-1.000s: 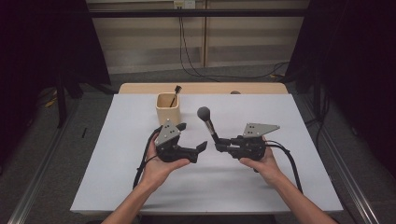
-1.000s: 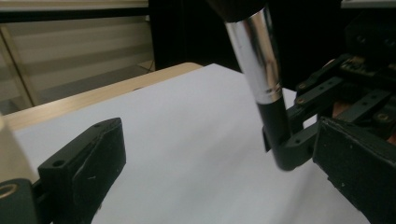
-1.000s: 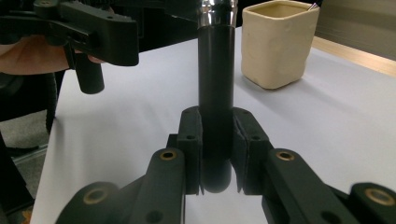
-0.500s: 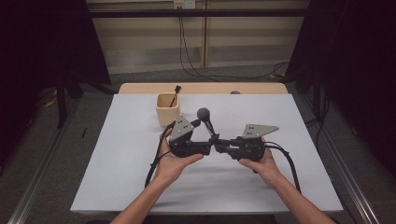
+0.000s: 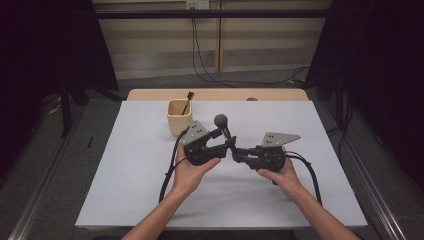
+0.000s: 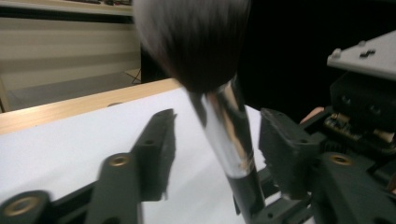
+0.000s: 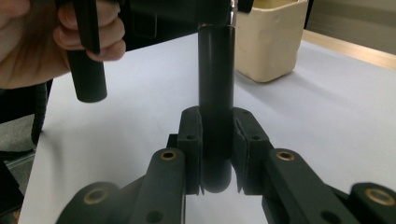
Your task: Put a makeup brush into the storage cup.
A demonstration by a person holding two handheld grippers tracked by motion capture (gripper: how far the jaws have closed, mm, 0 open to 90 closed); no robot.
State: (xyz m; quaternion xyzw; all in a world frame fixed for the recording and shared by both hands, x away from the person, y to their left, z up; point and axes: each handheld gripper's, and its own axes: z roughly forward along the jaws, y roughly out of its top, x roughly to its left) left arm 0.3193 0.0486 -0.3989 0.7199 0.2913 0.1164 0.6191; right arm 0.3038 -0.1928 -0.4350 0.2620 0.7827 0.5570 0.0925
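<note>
A makeup brush (image 5: 220, 120) with a dark fluffy head stands tilted above the white table. My right gripper (image 5: 236, 151) is shut on its black handle (image 7: 215, 70); the two pads clamp the handle's lower end in the right gripper view (image 7: 215, 140). My left gripper (image 5: 226, 141) comes in from the left, jaws on either side of the brush's shiny ferrule (image 6: 224, 135). Those jaws have just been closing. In the left gripper view (image 6: 217, 119) a gap still shows at each pad, narrow at the right-hand one.
A cream cup (image 5: 179, 117) with a thin dark-tipped brush (image 5: 187, 100) in it stands behind the left hand; it appears at the top right of the right gripper view (image 7: 268, 42). White sheet (image 5: 125, 175) covers the table. Cables trail from both grippers toward the front edge.
The left gripper has moved right to the brush, and its jaws have narrowed around the ferrule. The right gripper and the brush have stayed in place.
</note>
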